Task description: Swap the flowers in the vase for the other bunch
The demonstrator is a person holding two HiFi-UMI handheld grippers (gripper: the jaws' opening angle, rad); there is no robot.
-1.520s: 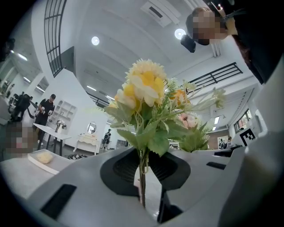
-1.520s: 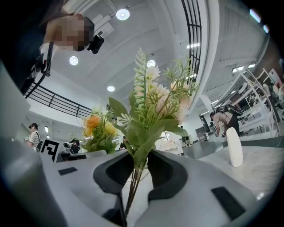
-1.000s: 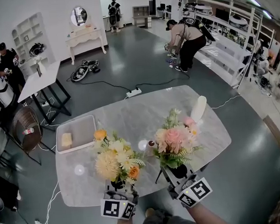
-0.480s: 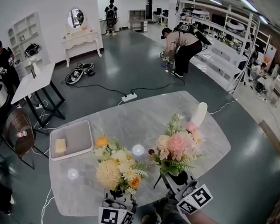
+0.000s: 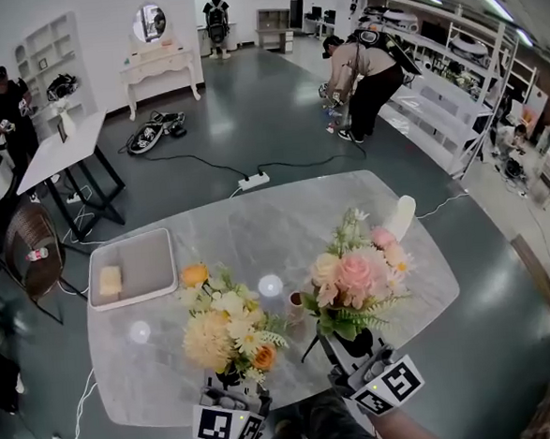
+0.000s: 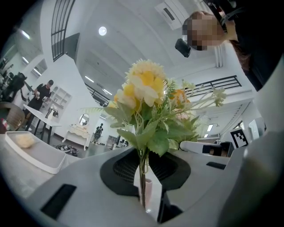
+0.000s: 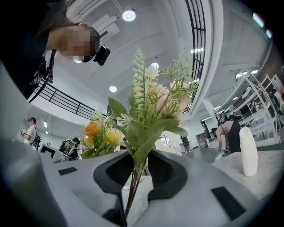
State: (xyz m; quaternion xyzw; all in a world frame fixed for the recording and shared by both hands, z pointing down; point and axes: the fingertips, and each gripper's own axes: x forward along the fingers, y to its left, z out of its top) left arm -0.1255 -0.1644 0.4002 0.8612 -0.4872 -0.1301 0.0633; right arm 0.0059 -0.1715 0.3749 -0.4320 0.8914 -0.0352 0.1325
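Observation:
A white vase [image 5: 403, 216] stands on the right part of the marble table [image 5: 285, 223] with no flowers in it; it also shows in the right gripper view as the vase [image 7: 247, 151]. My left gripper [image 5: 233, 387] is shut on the stems of a yellow and orange bunch [image 5: 226, 322], held upright over the table's near edge. In its own view, the left gripper [image 6: 143, 195] pinches thin green stems [image 6: 142, 170]. My right gripper [image 5: 357, 351] is shut on the stems of a pink bunch [image 5: 356, 276]. The right gripper [image 7: 132, 197] clamps those stems [image 7: 134, 181], left of the vase.
A grey tray [image 5: 156, 260] with a yellowish sponge [image 5: 109, 280] lies at the table's left. A small cup [image 5: 297, 302] sits between the two bunches. Beyond the table, people stand on the floor among cables, shelves and side tables.
Both grippers have drifted slightly to the right over the table with their bunches, the left one sinking a little. Both grips are unchanged.

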